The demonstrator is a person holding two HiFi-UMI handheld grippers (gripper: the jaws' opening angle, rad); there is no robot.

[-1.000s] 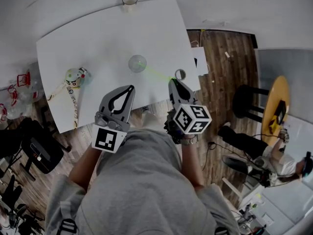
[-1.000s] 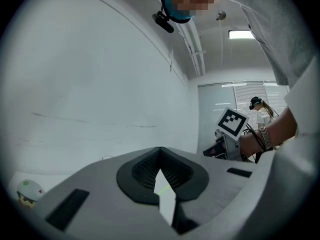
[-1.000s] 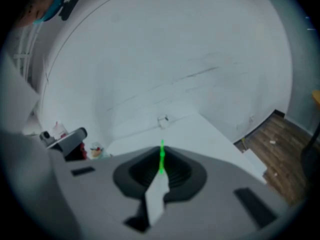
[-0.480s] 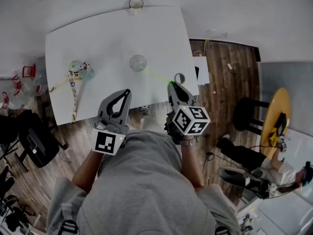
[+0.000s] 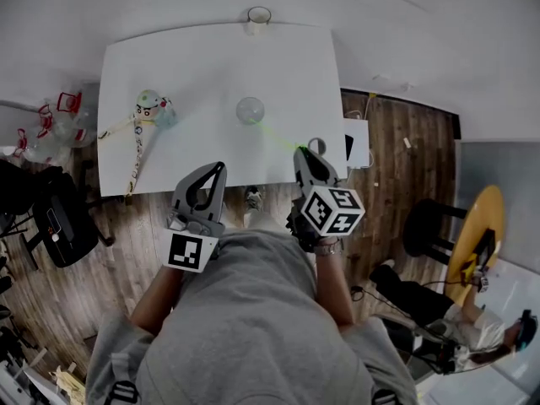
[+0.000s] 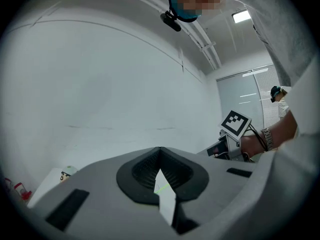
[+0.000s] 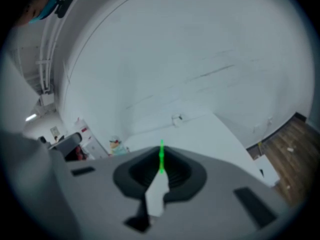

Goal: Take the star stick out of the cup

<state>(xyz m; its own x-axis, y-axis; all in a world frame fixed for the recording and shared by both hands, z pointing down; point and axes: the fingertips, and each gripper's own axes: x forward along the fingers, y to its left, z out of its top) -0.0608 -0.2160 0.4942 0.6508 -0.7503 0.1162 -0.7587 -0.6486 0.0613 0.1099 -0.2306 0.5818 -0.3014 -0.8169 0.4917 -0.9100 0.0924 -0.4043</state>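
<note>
Person in a grey top (image 5: 253, 327), seen from above, standing at the near edge of a white surface (image 5: 194, 66) on a wooden floor (image 5: 396, 167). Left tongs (image 5: 220, 168): held level over the near edge of the surface, tips clenched together, nothing gripped; only a narrow gap behind the tips shows the white surface beyond. Right tongs (image 5: 300, 152): over the near right corner of the surface, marker cube (image 5: 332, 211) facing up, tips clenched on a thin green stick (image 5: 278, 137). Green stick: runs from the right tongs' tips slantwise across the surface toward a clear cup (image 5: 251, 110) near the middle; its far end meets the cup's near side, and it cannot be told whether that end lies inside the cup; a star cannot be made out on it. In the right gripper view a short length of the stick pokes out past the closed tips. Small toy figure (image 5: 148, 105): on the left part of the surface, well apart from the clear cup, with a strap (image 5: 135, 154) trailing toward the near edge. Paper cup (image 5: 259, 15): upright at the far edge. Small ring (image 5: 316, 146): just beside the right tongs' tips, at the corner.
</note>
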